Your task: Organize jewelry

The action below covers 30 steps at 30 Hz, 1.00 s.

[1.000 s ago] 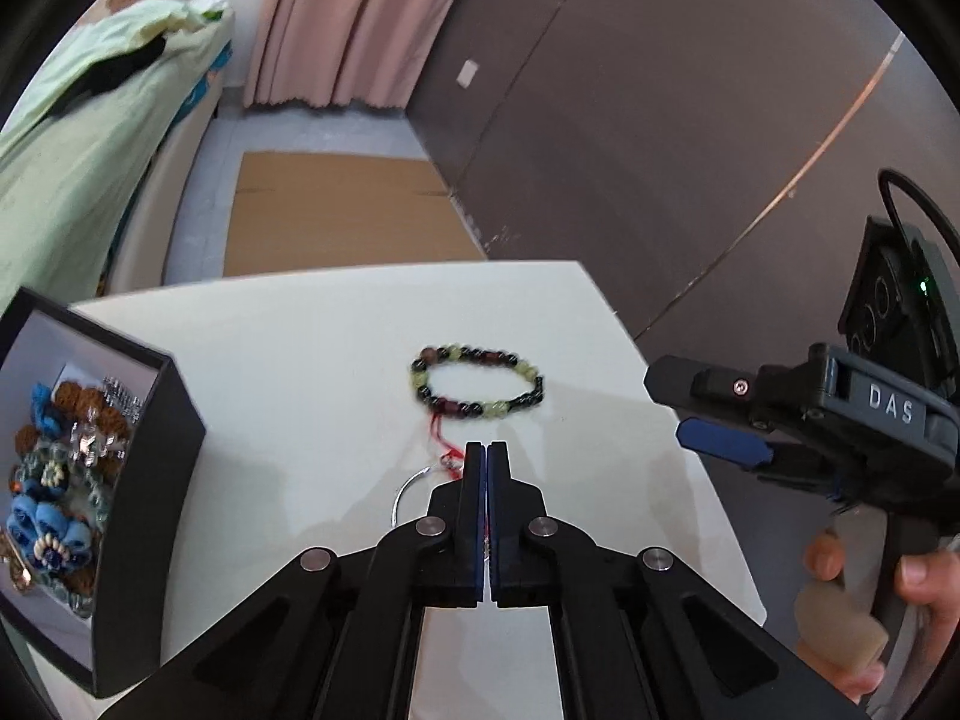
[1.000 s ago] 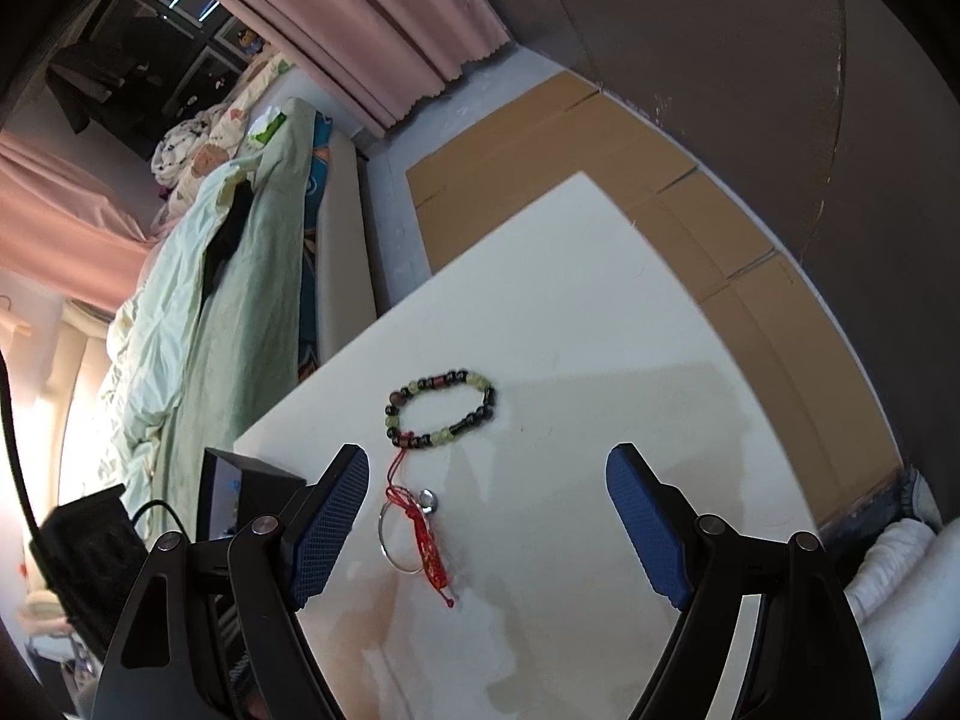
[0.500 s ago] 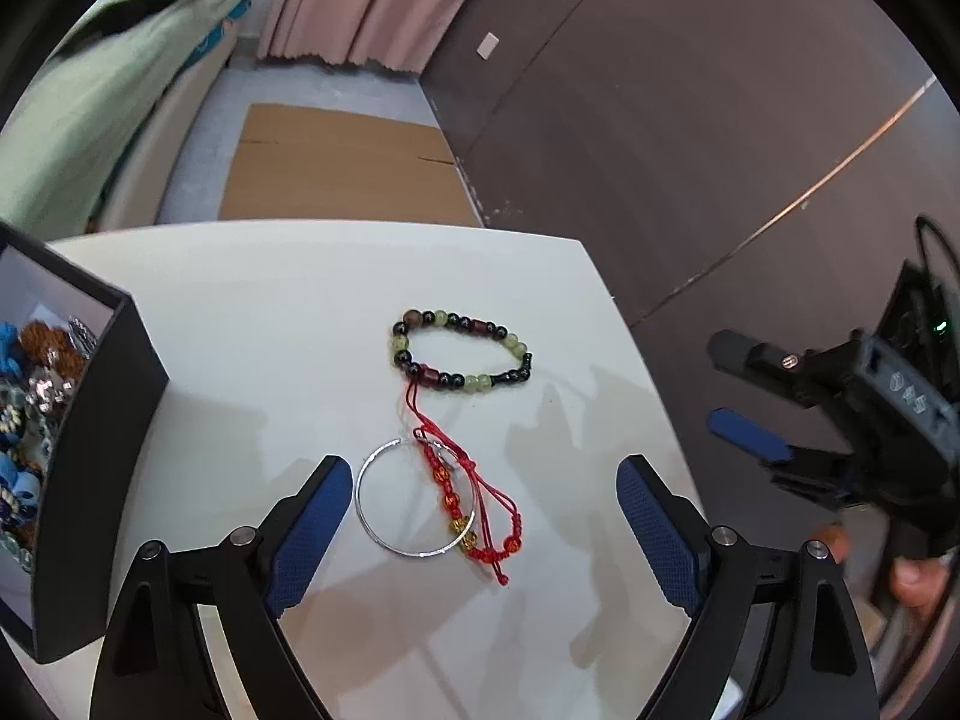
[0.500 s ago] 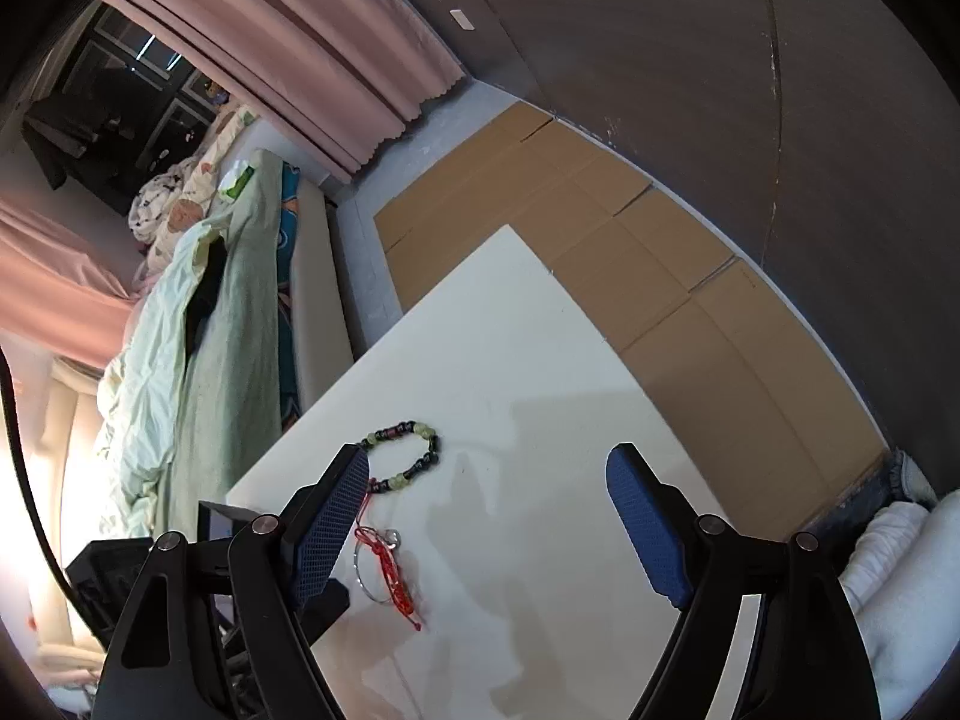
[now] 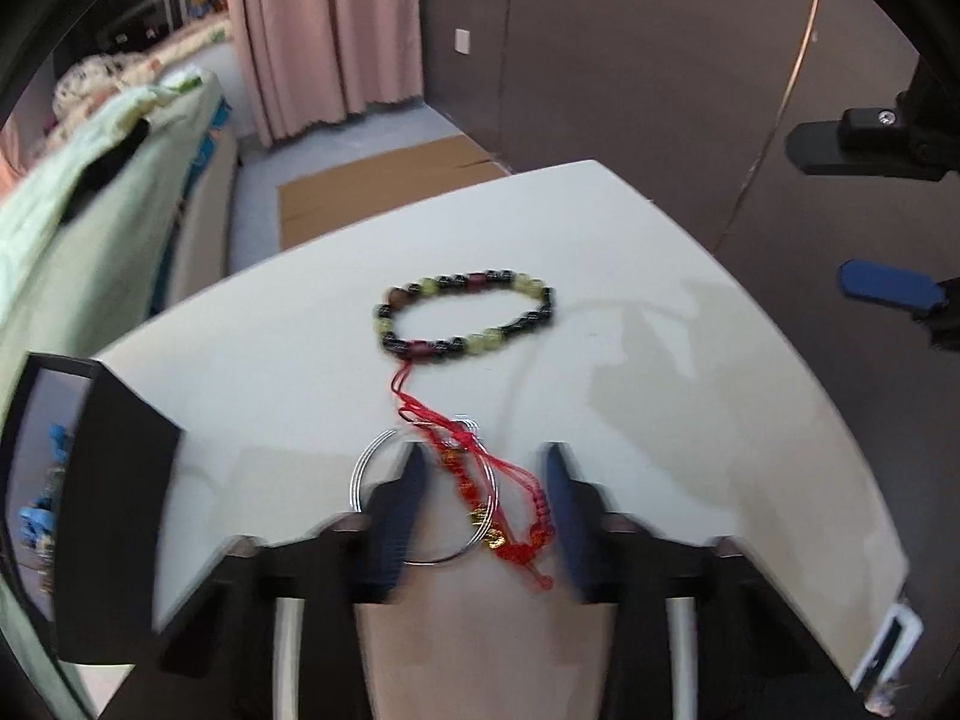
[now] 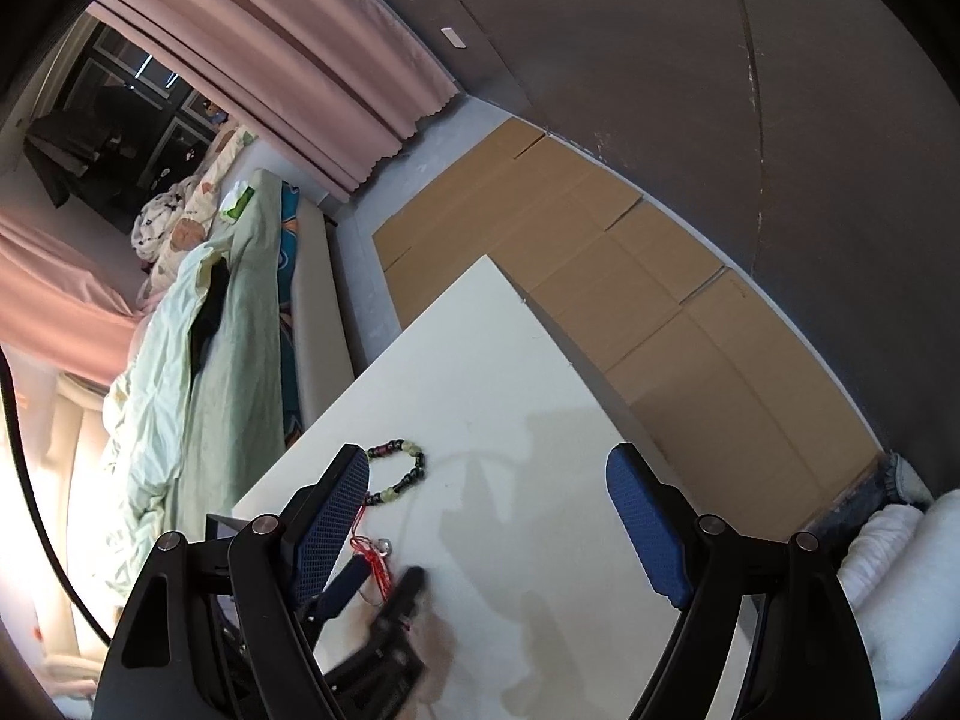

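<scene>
Left tool spread, straddling red cord bracelet and silver bangle near counter front edge. Pinch cord only, low; avoid bangle. Right tool spread, idle aloft.

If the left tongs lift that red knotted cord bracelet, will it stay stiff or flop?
Probably flop: the red knotted cord bracelet lies in loose, crossing strands. It may drag the thin silver wire bangle it overlaps. Looks light, so it could slip out.
</scene>
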### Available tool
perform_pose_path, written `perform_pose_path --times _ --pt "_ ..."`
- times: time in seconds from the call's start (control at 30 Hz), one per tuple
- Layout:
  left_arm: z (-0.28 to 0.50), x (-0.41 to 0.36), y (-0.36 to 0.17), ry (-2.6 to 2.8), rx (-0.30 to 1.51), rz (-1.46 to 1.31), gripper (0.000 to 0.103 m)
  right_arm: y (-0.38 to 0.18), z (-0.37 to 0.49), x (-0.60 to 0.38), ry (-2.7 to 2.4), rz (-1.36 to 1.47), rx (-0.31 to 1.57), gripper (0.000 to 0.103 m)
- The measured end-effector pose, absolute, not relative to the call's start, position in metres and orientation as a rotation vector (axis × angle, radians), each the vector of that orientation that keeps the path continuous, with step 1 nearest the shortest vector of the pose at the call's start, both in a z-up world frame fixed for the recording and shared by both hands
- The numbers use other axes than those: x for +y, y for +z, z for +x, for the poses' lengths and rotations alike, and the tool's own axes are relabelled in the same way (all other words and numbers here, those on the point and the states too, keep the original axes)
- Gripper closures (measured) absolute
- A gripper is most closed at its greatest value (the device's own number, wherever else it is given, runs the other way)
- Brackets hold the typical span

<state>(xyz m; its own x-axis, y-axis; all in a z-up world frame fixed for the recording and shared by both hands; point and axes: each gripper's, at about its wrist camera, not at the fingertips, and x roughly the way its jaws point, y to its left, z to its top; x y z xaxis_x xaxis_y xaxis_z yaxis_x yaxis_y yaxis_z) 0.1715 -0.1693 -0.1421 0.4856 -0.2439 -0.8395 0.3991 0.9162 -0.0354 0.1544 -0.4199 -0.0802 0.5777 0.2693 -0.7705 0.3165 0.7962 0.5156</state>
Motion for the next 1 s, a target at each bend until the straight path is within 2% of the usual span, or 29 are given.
perform_pose_path --times 0.03,0.07,0.53,0.6,0.77,1.0 --pt "0.173 -0.165 -0.142 -0.406 1.001 0.149 0.094 -0.08 0.154 -0.42 -0.029 0.674 0.975 0.021" --pt "0.173 -0.16 -0.141 -0.418 1.004 0.121 0.098 -0.08 0.153 -0.42 -0.029 0.673 0.975 0.021" --pt "0.187 -0.092 -0.095 -0.49 0.963 -0.169 0.1 -0.096 0.17 -0.37 0.039 0.583 1.055 0.021" --pt "0.187 -0.084 -0.092 -0.512 0.971 -0.214 0.1 -0.098 0.172 -0.363 0.041 0.566 1.062 0.023" --pt "0.19 -0.066 -0.085 -0.555 0.98 -0.314 0.1 -0.106 0.181 -0.347 0.052 0.517 1.086 0.035" --pt "0.187 -0.039 -0.061 -0.551 0.913 -0.344 0.1 -0.116 0.191 -0.333 0.045 0.473 1.107 0.038"
